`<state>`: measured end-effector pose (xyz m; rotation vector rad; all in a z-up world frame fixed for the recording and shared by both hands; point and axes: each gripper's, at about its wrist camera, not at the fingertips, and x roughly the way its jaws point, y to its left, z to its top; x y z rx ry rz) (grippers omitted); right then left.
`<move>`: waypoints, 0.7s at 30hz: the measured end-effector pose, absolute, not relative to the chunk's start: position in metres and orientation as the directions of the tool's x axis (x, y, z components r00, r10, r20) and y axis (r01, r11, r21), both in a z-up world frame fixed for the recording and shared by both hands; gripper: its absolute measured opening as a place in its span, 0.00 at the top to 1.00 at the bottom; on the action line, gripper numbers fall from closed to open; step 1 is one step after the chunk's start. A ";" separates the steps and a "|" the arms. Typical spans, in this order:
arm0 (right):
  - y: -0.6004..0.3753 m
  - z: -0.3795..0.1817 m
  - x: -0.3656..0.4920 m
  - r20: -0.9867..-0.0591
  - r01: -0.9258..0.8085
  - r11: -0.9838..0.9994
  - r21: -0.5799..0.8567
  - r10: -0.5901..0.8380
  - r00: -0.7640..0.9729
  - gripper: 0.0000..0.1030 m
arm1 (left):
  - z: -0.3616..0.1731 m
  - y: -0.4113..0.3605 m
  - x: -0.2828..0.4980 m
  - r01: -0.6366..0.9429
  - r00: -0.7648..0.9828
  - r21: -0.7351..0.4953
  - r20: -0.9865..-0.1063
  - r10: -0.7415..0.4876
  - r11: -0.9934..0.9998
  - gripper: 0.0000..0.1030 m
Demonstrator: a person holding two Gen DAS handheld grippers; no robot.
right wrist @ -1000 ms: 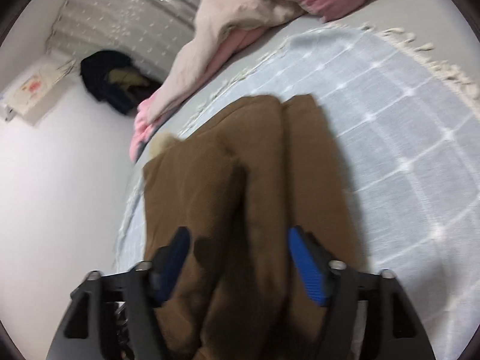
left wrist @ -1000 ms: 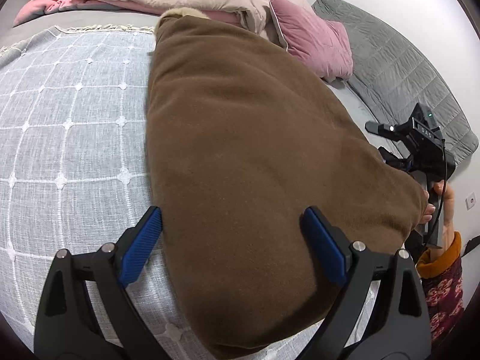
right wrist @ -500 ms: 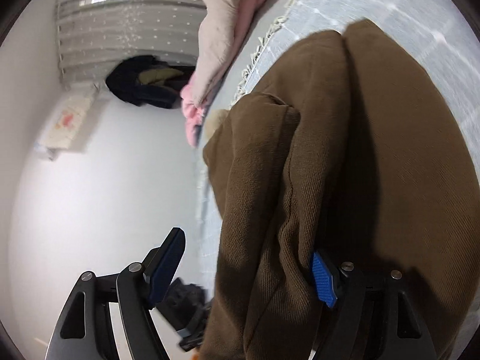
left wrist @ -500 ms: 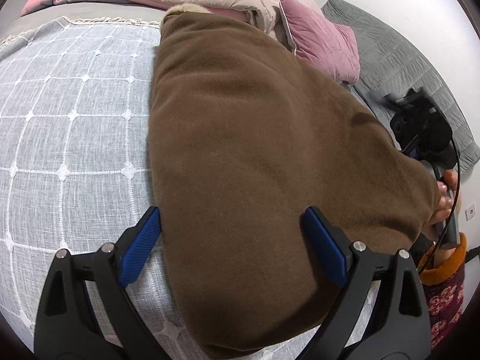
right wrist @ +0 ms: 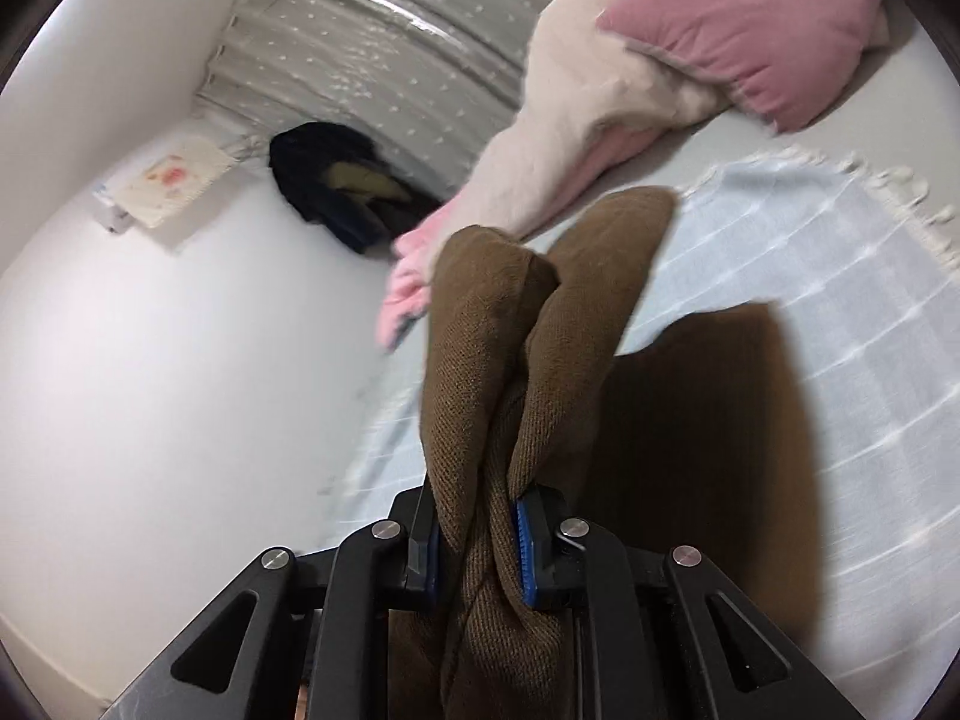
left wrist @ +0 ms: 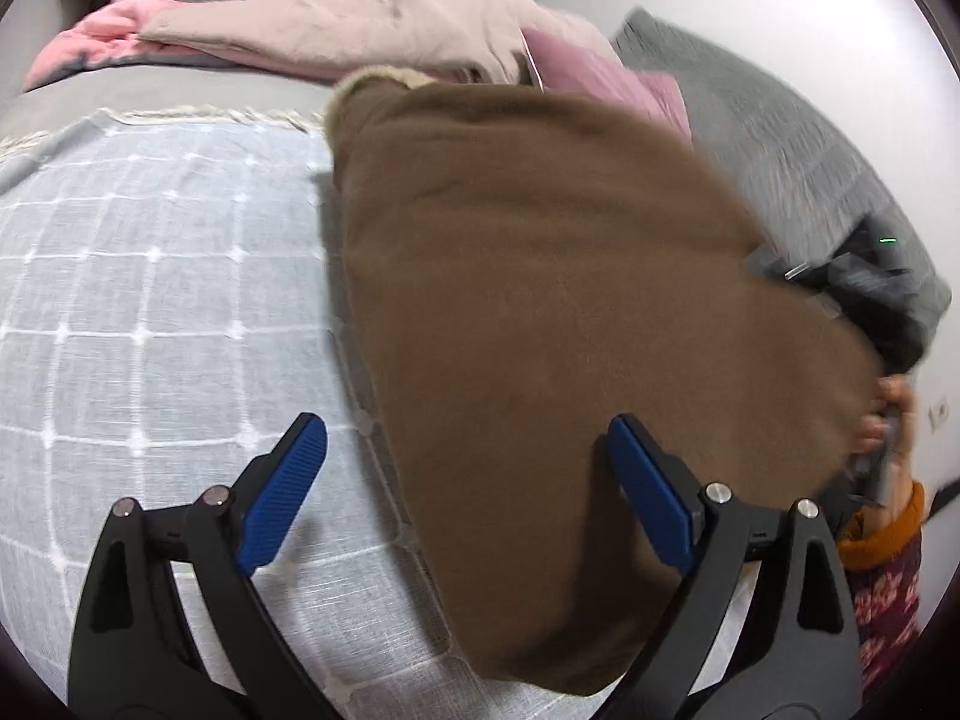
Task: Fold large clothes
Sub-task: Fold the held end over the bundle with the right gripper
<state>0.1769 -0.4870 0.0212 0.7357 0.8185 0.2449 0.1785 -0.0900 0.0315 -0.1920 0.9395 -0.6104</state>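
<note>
Bottom of right wrist view: we see right gripper [right wrist: 477, 546] jaws closing, blue ribbed pads clamped on a bunched ridge of the brown fleece garment [right wrist: 516, 360]. Left gripper [left wrist: 468, 492] fingers wide apart, straddling garment's near edge. Only left view shows garment spread across white grid-weave bedspread [left wrist: 150, 312]; pink pillow [right wrist: 750, 30] upper right.

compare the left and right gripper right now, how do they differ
The left gripper has its jaws spread wide, holding nothing, above the brown garment; the right gripper has its jaws closing on a bunched fold of that garment. The left sees it spread flat; the right sees it lifted. Both have blue pads.
</note>
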 end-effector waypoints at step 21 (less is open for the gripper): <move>-0.516 -0.119 0.196 -0.510 0.231 0.463 0.856 0.680 0.527 0.26 | -0.034 -0.114 0.247 0.201 0.215 -0.686 -0.666 -0.715 0.699 0.14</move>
